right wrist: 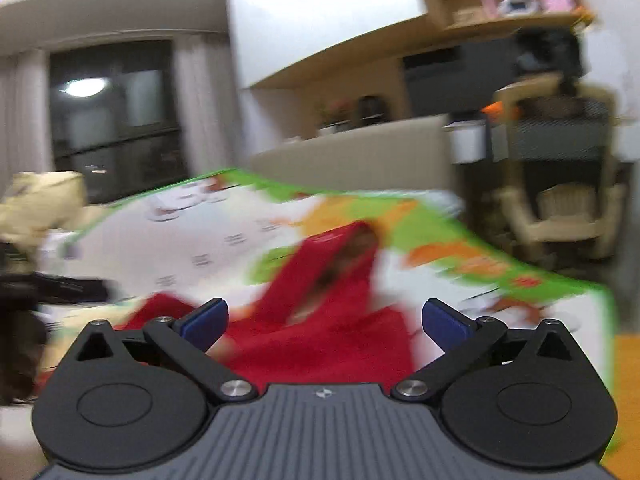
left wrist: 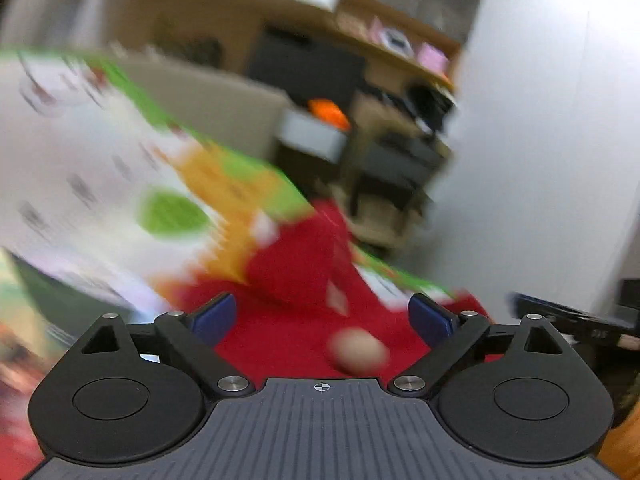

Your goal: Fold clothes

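Left wrist view blurred, left gripper [left wrist: 322, 316] jaws apart over red garment [left wrist: 304, 320], right gripper [right wrist: 324, 318] likewise spread, nothing gripped, patterned sheet [right wrist: 224, 236] underneath

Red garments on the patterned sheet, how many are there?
1 visible: a red garment lying crumpled on the patterned sheet, just ahead of both open grippers. Blur could hide more.

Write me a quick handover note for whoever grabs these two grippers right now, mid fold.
Left gripper: open, holding nothing, hanging over the red garment.
Right gripper: open, empty, also facing the red garment.
The garment lies bunched and unfolded on the patterned green-edged sheet. Both views are motion-blurred, so the seams and edges are hard to read.
Done: no fold visible yet.
Left: spread it flat, then make every fold.
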A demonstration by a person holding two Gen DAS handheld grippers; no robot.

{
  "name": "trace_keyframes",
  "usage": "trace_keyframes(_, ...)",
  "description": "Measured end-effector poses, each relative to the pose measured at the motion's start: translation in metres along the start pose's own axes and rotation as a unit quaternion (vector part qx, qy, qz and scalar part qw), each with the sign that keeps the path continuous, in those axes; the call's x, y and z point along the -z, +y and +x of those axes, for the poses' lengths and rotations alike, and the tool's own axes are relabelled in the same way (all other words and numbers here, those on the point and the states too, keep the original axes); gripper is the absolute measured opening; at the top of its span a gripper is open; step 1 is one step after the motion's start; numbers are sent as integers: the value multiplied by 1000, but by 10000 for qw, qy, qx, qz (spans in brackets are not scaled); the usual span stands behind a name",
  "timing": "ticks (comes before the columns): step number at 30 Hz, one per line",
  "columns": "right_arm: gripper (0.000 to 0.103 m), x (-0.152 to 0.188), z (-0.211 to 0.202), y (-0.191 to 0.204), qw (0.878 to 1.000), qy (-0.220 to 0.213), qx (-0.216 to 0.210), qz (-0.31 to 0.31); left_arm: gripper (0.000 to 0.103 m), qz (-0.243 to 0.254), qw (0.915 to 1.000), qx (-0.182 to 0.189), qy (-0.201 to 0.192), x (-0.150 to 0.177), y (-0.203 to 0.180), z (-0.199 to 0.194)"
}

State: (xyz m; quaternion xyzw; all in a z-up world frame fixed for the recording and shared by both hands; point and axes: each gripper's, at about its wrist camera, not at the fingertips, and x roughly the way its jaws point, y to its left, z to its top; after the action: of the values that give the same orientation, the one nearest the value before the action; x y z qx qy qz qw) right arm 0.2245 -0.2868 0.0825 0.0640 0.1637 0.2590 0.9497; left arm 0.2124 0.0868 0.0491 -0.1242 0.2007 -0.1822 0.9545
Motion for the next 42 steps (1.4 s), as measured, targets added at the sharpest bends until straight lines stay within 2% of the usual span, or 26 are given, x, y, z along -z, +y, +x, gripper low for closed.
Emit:
trace_keyframes(1, 103, 8, 7, 7, 9998, 121, -178, 42, 97, 137, 9999, -63, 59, 8, -5, 8)
trace_keyframes(4, 103, 44, 45, 14, 9961, 863, 55, 198, 98, 546, 9979, -252, 234, 32, -18, 31)
trace_keyframes(8, 103, 60, 54, 24, 9959, 818, 372, -105, 99, 1068, 9920, -491, 459, 64, -36, 61)
trace_keyframes(15, 103, 60, 47, 38, 9951, 761, 599, -200, 100, 893, 9947, -322, 401, 64, -30, 60)
trace_keyframes(18, 103, 53, 44, 38, 9949, 771, 525, -394, 100, 869, 9950, -302, 380, 65, -27, 58)
trace_keyframes(19, 103, 47, 39, 36, 9960, 623, 524, -364, 100, 858, 9952, -289, 371, 65, -25, 58)
trace_keyframes(20, 103, 40, 32, 32, 9967, 374, 668, -264, 100, 849, 9953, -275, 365, 66, -24, 57)
trace_keyframes(21, 103, 37, 35, 26, 9946, 428, 924, -176, 101, 840, 9955, -262, 359, 66, -24, 56)
trace_keyframes(24, 103, 31, 49, 7, 9818, 775, 1734, 76, 101, 822, 9957, -239, 345, 65, -23, 54)
trace_keyframes(25, 103, 37, 59, -2, 9780, 1010, 1812, 215, 101, 825, 9957, -234, 338, 65, -23, 54)
trace_keyframes(26, 103, 46, 69, -11, 9738, 1267, 1851, 364, 101, 828, 9958, -229, 330, 65, -23, 54)
trace_keyframes(29, 103, 46, 68, -20, 9753, 1241, 1701, 671, 101, 825, 9958, -219, 319, 66, -23, 54)
trace_keyframes(36, 103, 50, 64, -9, 9773, 1035, 1821, 315, 101, 838, 9957, -235, 312, 66, -24, 55)
trace_keyframes(42, 103, 51, 60, -8, 9782, 900, 1850, 272, 101, 860, 9954, -280, 310, 66, -25, 54)
